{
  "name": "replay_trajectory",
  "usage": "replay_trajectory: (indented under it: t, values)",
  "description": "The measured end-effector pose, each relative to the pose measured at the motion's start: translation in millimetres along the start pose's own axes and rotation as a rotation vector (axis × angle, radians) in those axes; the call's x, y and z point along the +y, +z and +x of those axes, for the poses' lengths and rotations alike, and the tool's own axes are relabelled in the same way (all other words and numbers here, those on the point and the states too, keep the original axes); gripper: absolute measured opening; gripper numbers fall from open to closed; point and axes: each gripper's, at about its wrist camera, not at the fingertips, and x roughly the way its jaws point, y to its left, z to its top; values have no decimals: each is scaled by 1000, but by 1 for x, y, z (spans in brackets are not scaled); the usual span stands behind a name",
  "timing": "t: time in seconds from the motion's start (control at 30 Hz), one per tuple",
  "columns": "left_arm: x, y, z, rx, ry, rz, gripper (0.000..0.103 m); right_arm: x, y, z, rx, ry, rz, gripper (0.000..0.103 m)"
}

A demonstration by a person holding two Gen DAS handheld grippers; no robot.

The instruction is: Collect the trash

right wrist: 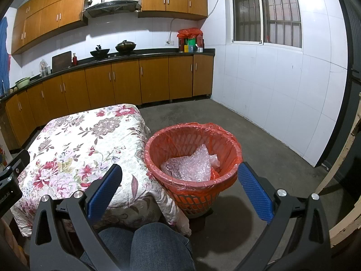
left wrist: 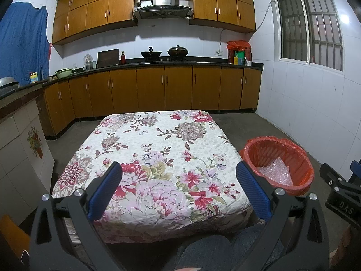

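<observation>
Bubble wrap (right wrist: 190, 164) already lies inside the red bin (right wrist: 155, 140), just beside the table (left wrist: 158, 140); I hold my left gripper (left wrist: 178, 178) and right gripper (right wrist: 180, 176) spread wide, empty, task apparently finished.

Left gripper (left wrist: 178, 176) with black angular arms, round silver screws, ribbed blue finger pads (left wrist: 106, 189), right gripper (right wrist: 180, 178) of the same build, white lettering on its side, person's blue denim jeans (right wrist: 144, 244)
</observation>
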Motion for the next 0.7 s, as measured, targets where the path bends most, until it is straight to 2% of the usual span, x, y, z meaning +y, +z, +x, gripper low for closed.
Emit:
replay_trajectory:
  t: [0.7]
  values:
    - [-3, -5, 2, 8, 0, -1, 99, -1, 1, 1, 3, 0, 1, 101]
